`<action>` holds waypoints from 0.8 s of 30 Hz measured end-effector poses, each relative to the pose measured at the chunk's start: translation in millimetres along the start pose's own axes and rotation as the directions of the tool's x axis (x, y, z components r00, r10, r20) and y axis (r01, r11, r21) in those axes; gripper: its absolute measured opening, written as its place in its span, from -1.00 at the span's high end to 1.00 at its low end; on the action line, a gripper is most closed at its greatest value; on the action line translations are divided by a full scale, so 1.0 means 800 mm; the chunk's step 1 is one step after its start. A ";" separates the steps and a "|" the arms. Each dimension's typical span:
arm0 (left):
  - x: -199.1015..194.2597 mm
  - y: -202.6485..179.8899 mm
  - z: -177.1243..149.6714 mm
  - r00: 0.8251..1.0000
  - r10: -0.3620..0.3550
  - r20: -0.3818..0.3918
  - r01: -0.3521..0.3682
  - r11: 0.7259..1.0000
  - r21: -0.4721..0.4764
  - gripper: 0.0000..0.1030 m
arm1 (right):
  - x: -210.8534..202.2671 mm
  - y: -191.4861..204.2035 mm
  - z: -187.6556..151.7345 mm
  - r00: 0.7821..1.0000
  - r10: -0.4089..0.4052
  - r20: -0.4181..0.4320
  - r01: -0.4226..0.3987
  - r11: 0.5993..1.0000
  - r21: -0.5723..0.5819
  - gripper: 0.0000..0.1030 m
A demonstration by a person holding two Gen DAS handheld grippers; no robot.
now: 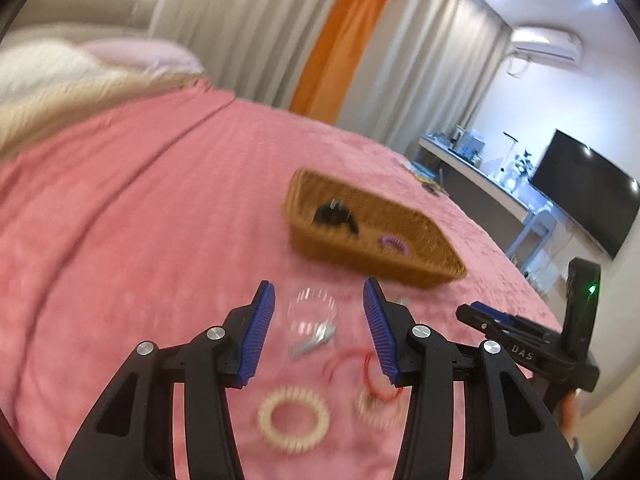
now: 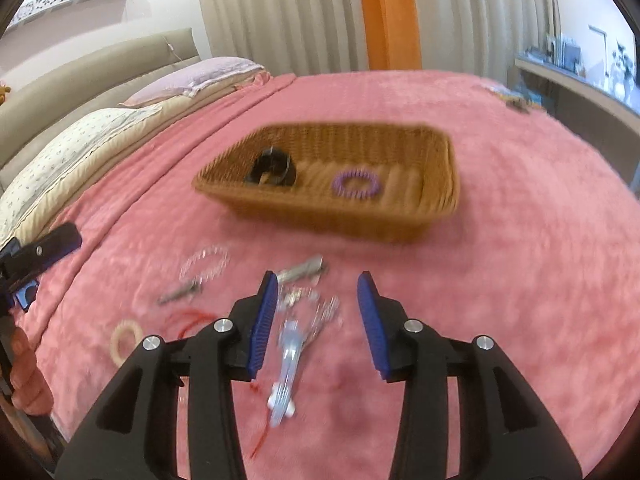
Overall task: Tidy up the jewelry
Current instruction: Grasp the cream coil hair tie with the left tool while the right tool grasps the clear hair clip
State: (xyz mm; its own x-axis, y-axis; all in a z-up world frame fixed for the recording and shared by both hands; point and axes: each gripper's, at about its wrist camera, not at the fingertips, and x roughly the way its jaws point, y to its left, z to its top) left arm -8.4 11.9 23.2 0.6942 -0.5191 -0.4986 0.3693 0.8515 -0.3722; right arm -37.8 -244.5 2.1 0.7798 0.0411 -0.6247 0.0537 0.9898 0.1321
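Observation:
A wicker basket (image 1: pixel 424 270) (image 2: pixel 332 220) sits on the pink bedspread and holds a black hair clip (image 1: pixel 334 216) (image 2: pixel 272 170) and a purple coil ring (image 1: pixel 394 244) (image 2: pixel 356 184). My left gripper (image 1: pixel 319 324) stands open above a clear coil bracelet (image 1: pixel 312 306) and a silver clip (image 1: pixel 314 342). A cream coil ring (image 1: pixel 294 418) (image 2: pixel 126 340) and red cord (image 1: pixel 360 364) (image 2: pixel 188 318) lie nearer. My right gripper (image 2: pixel 318 320) is open over a silver pendant piece (image 2: pixel 286 368) and a tangle of chain (image 2: pixel 316 304). Nothing is held.
Pillows (image 2: pixel 76 148) and a headboard (image 2: pixel 92 68) lie at the bed's left. Curtains (image 2: pixel 304 12) hang behind. A desk (image 1: pixel 480 176) and a dark screen (image 1: pixel 588 192) stand at the right. A person's hand (image 2: pixel 28 372) holds the other gripper at the left edge.

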 end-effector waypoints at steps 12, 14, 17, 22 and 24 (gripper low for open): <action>0.037 0.013 -0.068 0.979 0.148 -0.141 -0.139 0.988 0.069 0.13 | 0.032 0.014 -0.037 0.997 -0.027 -0.078 0.025 0.999 -0.028 0.25; 0.043 0.023 -0.074 0.972 0.144 -0.187 -0.138 0.989 0.044 0.14 | 0.038 0.017 -0.042 0.993 -0.029 -0.112 0.024 0.999 -0.047 0.26; 0.041 0.031 -0.076 0.973 0.117 -0.198 -0.117 0.993 0.016 0.15 | 0.048 0.024 -0.049 0.987 -0.039 -0.154 0.029 0.998 -0.064 0.26; 0.044 0.026 -0.080 0.971 0.121 -0.206 -0.115 0.992 0.041 0.39 | 0.053 0.018 -0.049 0.985 -0.044 -0.164 0.038 0.999 -0.038 0.52; 0.048 0.020 -0.082 0.968 0.134 -0.212 -0.123 0.990 0.061 0.63 | 0.054 0.017 -0.047 0.986 -0.030 -0.166 0.024 0.999 -0.036 0.72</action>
State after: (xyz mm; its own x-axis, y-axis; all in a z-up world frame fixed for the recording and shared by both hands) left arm -16.2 0.9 -53.6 0.5902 -0.4043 -0.6987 0.3178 0.9120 -0.2593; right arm -26.5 -223.7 -52.1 0.6638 0.0335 -0.7472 0.0505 0.9947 0.0894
